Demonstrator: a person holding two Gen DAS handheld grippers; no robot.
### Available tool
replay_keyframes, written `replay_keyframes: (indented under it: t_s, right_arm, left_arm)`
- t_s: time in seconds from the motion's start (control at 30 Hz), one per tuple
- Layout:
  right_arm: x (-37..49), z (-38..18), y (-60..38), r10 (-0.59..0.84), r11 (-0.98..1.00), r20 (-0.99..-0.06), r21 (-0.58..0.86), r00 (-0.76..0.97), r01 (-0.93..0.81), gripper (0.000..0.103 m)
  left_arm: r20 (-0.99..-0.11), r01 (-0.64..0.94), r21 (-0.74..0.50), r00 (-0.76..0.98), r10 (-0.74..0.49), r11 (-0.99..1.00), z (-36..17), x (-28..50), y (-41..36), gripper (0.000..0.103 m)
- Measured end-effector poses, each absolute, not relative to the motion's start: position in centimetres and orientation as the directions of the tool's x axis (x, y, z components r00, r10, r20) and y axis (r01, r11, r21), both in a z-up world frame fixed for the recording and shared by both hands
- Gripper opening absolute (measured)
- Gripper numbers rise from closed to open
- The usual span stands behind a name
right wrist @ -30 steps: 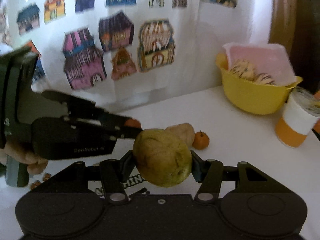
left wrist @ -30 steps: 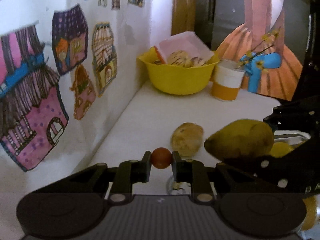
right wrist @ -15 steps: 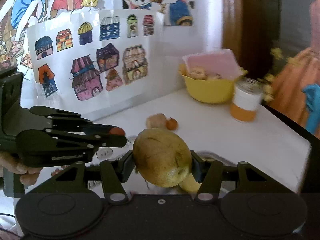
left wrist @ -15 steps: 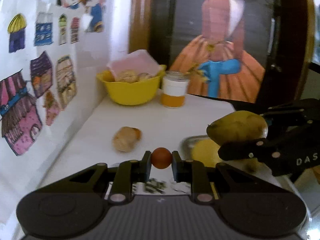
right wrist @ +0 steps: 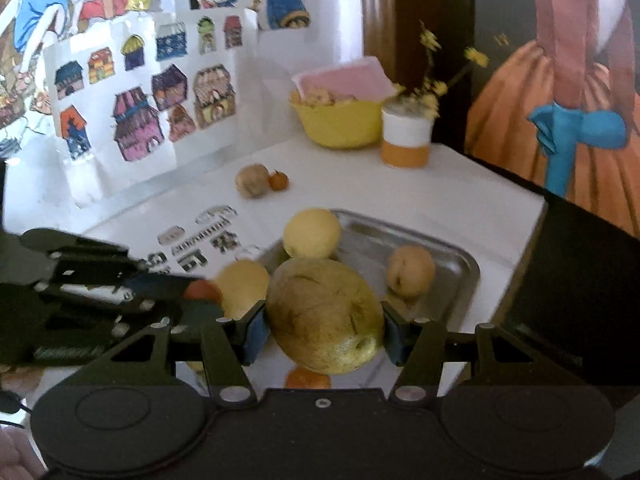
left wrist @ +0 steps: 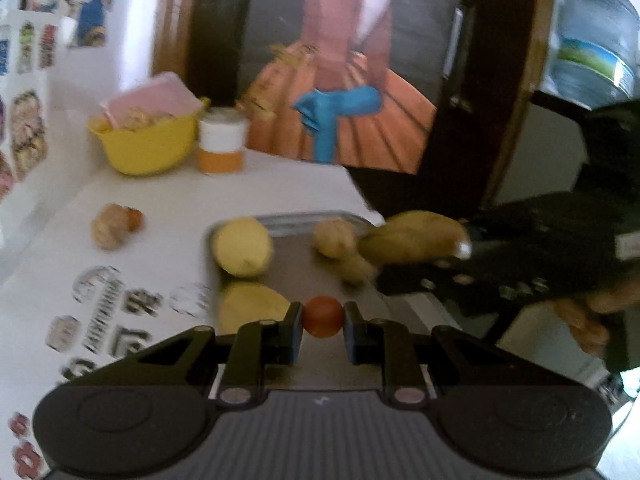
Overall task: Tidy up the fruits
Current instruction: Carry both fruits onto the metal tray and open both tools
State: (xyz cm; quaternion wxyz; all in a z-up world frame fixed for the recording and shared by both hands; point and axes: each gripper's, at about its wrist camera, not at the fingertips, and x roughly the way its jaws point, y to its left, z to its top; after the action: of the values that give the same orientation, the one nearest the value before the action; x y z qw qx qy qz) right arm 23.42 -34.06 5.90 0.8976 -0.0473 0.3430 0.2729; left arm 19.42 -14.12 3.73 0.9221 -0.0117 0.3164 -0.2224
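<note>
My left gripper (left wrist: 322,322) is shut on a small red-orange fruit (left wrist: 322,316), held over the near part of a metal tray (left wrist: 304,272). A large green-yellow pear (right wrist: 325,316) sits clamped in my right gripper (right wrist: 324,330), above the tray (right wrist: 452,276). In the left wrist view that pear (left wrist: 412,236) hangs over the tray's right side. The tray holds two yellow fruits (right wrist: 312,232) (right wrist: 242,286) and a tan one (right wrist: 410,270). A brownish fruit (right wrist: 252,180) and a small orange one (right wrist: 278,180) lie together on the white table beyond the tray.
A yellow bowl (right wrist: 340,120) with pastries and a pink lid stands at the back beside an orange-and-white cup (right wrist: 406,140). Paper house drawings (right wrist: 140,120) cover the wall on the left. The table's right edge (right wrist: 536,216) drops off just past the tray. A hand (left wrist: 592,308) holds the right gripper.
Both grippers have swung right, away from the two loose fruits on the table, and now hang over the metal tray. Each keeps hold of its fruit.
</note>
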Motion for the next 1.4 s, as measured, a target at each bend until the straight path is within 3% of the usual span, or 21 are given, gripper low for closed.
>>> replay_keyframes:
  t_s: [0.6,0.97,1.13,1.2,1.3,1.4]
  right_arm:
    - [26.7,0.7,-34.9,0.441,0.866,-0.679,0.151,0.587,-0.476,0.059]
    - [26.9,0.3,-33.9,0.431,0.865,-0.674,0.119,0.6,-0.487,0.059]
    - [26.6,0.4,-33.9,0.416,0.874,-0.674,0.113,0.61,-0.472,0.06]
    - [26.3,0.7,-34.0,0.419,0.874,-0.665,0.109,0.619,-0.474,0.071]
    - [25.5,1.7,-34.1,0.423,0.872,-0.65,0.103,0.631,-0.479,0.075]
    - [24.3,3.1,-33.9,0.404,0.876,-0.63,0.057,0.663,-0.479,0.08]
  left_arm:
    - [-0.692,0.454,-0.148,0.587,-0.42,0.879,-0.3,18.8,-17.6,0.024]
    - [-0.691,0.451,-0.13,0.598,-0.406,0.883,-0.6,18.9,-17.8,0.024]
    - [-0.697,0.455,-0.134,0.589,-0.41,0.881,-0.4,18.6,-17.8,0.039]
    - [-0.696,0.454,-0.142,0.586,-0.415,0.88,-0.2,18.4,-17.8,0.045]
    - [-0.682,0.453,-0.162,0.59,-0.431,0.877,0.3,17.9,-17.6,0.066]
    - [-0.65,0.46,-0.174,0.61,-0.453,0.87,1.3,17.0,-17.3,0.072]
